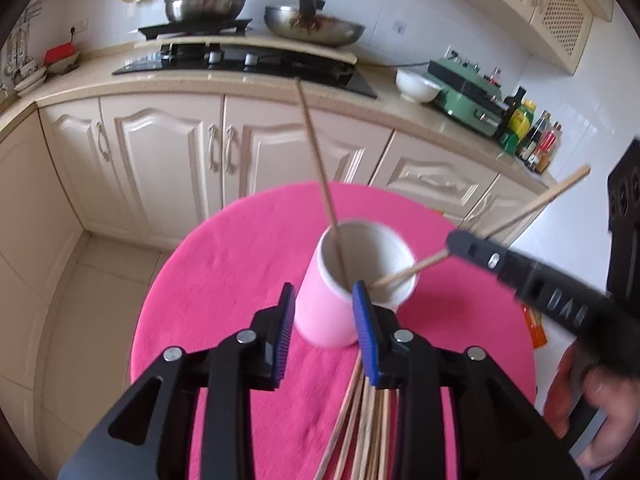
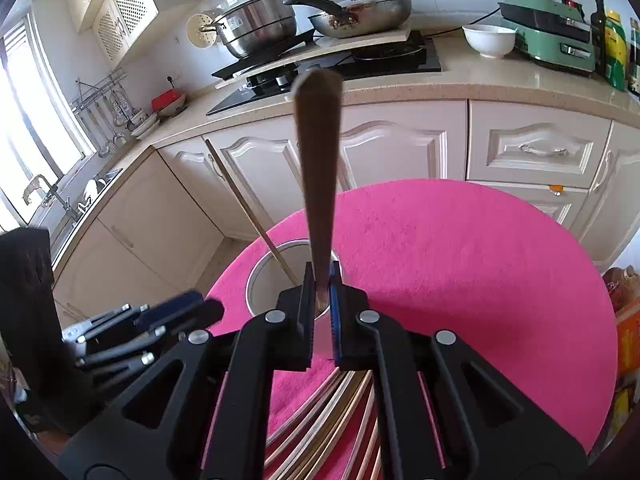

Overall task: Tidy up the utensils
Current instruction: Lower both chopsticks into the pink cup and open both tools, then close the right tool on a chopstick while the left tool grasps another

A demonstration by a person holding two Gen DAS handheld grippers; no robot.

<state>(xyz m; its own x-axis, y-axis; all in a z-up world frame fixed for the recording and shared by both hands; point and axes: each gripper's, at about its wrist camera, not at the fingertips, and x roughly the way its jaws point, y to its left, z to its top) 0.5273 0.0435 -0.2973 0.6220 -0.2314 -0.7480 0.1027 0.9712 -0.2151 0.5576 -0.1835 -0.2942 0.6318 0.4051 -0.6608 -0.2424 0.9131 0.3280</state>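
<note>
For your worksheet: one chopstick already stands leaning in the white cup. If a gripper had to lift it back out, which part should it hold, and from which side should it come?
Grip the chopstick on its bare upper shaft, well above the cup rim, coming from above and the side, pads across the thin stick. Its lower end is hidden inside the cup, and it leans on the rim, so pulling along its slant likely suits best.

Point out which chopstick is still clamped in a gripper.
The chopstick slanting over the cup's right rim, pinched in the right hand-held gripper. The other chopstick stands free inside the cup, and the loose bundle lies on the pink mat.
</note>
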